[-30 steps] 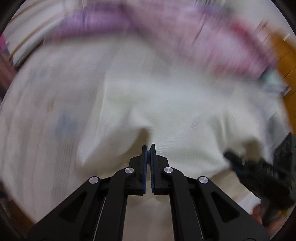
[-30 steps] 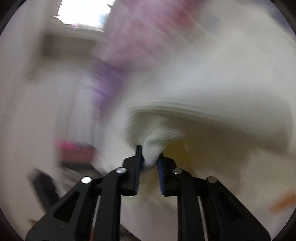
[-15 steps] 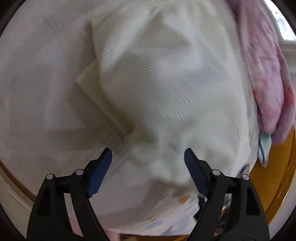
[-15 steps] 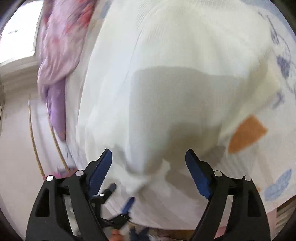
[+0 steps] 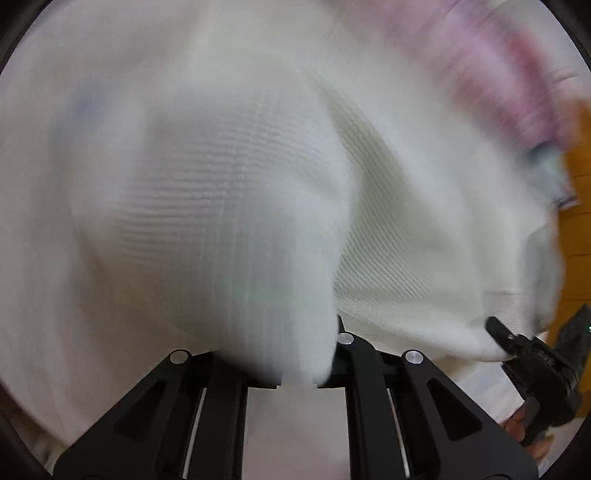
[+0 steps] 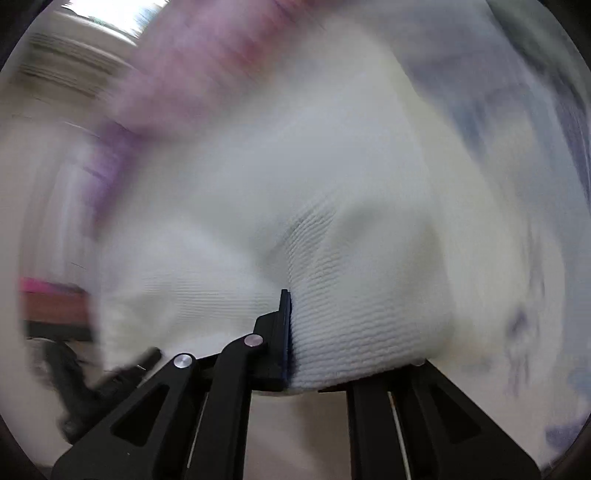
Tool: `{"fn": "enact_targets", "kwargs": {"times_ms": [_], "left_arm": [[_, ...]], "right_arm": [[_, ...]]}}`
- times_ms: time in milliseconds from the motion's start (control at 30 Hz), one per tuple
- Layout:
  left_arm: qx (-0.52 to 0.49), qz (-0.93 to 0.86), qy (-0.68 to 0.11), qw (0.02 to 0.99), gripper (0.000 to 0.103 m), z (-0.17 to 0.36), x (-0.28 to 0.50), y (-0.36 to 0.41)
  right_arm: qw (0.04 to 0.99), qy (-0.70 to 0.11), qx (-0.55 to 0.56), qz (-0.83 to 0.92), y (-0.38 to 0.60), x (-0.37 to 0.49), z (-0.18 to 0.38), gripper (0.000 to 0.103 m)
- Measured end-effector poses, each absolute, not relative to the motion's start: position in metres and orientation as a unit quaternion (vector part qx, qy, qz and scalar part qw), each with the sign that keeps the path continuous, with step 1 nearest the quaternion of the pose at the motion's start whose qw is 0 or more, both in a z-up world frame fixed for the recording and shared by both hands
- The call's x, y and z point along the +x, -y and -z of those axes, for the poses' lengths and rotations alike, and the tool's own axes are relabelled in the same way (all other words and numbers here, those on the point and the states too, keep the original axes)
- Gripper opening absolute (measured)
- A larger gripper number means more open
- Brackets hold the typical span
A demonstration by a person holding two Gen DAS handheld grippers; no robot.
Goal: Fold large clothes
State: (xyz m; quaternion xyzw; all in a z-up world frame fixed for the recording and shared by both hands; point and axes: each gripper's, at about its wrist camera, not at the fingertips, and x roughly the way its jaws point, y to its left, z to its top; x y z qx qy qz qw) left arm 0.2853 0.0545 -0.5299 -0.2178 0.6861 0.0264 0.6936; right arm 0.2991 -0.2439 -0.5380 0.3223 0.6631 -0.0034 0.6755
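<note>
A large cream ribbed knit garment fills both views, blurred by motion. My left gripper is shut on a thick fold of it; the cloth hides the left fingertip and covers the gap. My right gripper is shut on another bunched edge of the garment; its left blue pad presses the knit and the right finger is hidden under cloth. The right gripper also shows at the lower right of the left wrist view, holding the garment's edge.
A pink and purple cloth lies beyond the garment, also in the right wrist view. A white sheet with blue print is underneath. Orange wood floor shows at the right. A window is at the top left.
Half a second ago both grippers were open above the flat garment. Now both have closed on bunched cloth and are moving fast, blurring the views.
</note>
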Motion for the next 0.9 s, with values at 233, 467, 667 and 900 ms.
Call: {"fn": "enact_targets", "kwargs": {"times_ms": [233, 467, 667, 900], "left_arm": [[-0.162, -0.037, -0.703, 0.692, 0.041, 0.479, 0.282, -0.065], [-0.078, -0.037, -0.648, 0.757, 0.040, 0.433, 0.322, -0.060], [-0.097, -0.054, -0.692, 0.713, 0.026, 0.533, 0.356, -0.081], [-0.068, -0.059, -0.701, 0.707, 0.025, 0.535, 0.342, -0.091]], "right_arm": [[0.656, -0.689, 0.307, 0.027, 0.249, 0.294, 0.494, 0.071], [0.780, -0.608, 0.143, 0.039, 0.246, 0.308, 0.418, 0.065], [0.701, -0.678, 0.215, 0.049, 0.272, 0.324, 0.543, 0.004], [0.672, -0.709, 0.195, 0.085, 0.278, 0.318, 0.543, 0.000]]}}
